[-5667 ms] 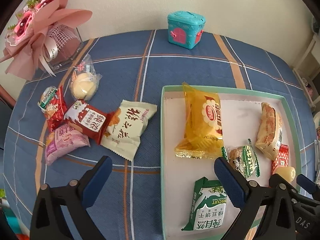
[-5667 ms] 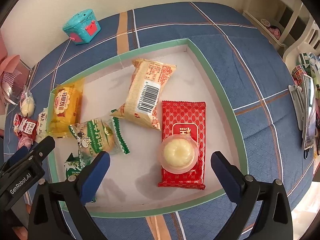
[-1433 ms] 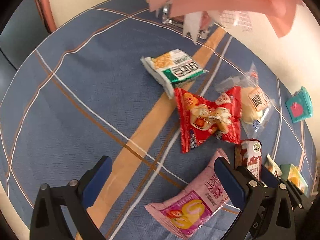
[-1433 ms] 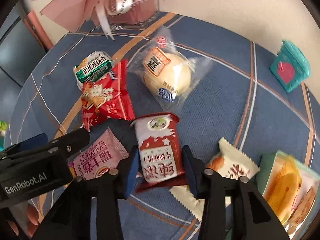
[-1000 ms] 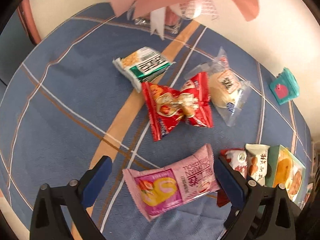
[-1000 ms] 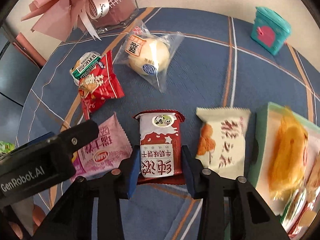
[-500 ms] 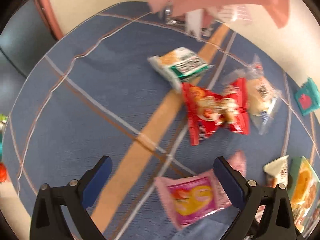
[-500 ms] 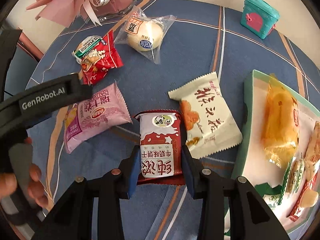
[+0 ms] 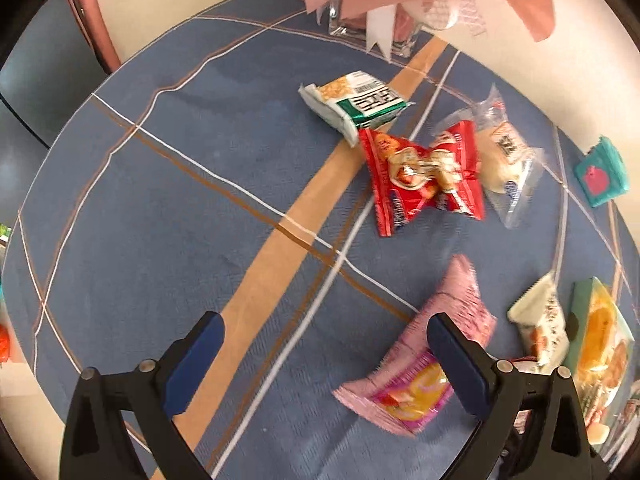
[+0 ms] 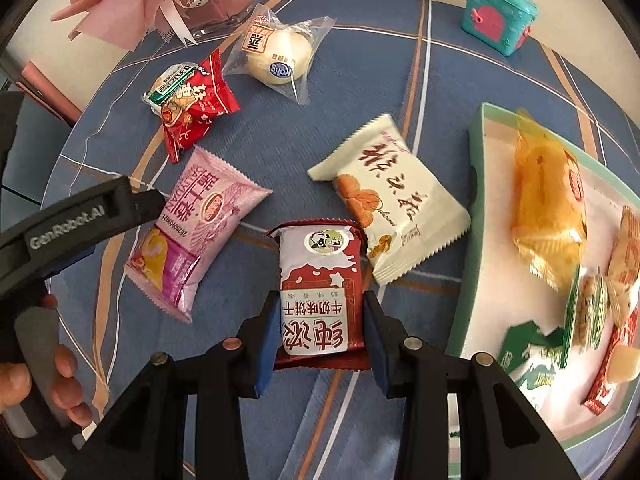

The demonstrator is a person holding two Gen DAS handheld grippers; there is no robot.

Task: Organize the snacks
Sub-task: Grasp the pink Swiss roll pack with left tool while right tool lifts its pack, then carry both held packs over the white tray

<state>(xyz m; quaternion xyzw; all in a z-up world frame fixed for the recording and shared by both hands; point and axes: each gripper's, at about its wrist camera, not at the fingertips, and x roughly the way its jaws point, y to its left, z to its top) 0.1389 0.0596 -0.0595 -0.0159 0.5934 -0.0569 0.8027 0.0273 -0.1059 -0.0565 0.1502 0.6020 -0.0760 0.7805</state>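
The left part of the blue-clothed counter [image 9: 168, 184] lies bare out to its rounded edge. The green-rimmed tray [image 10: 474, 184] holds a yellow packet [image 10: 548, 196] and several smaller snacks. The right hand-held gripper [image 10: 322, 332] clamps the red-and-white biscuit packet [image 10: 320, 280], now carried nearer the tray than a second ago. The left hand-held gripper [image 9: 324, 360] gapes wide, empty, beside the pink packet [image 9: 424, 360].

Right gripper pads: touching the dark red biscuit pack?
Touching. In the right wrist view, the right gripper has both blue pads pressed against the sides of the dark red biscuit pack, no gap on either side.
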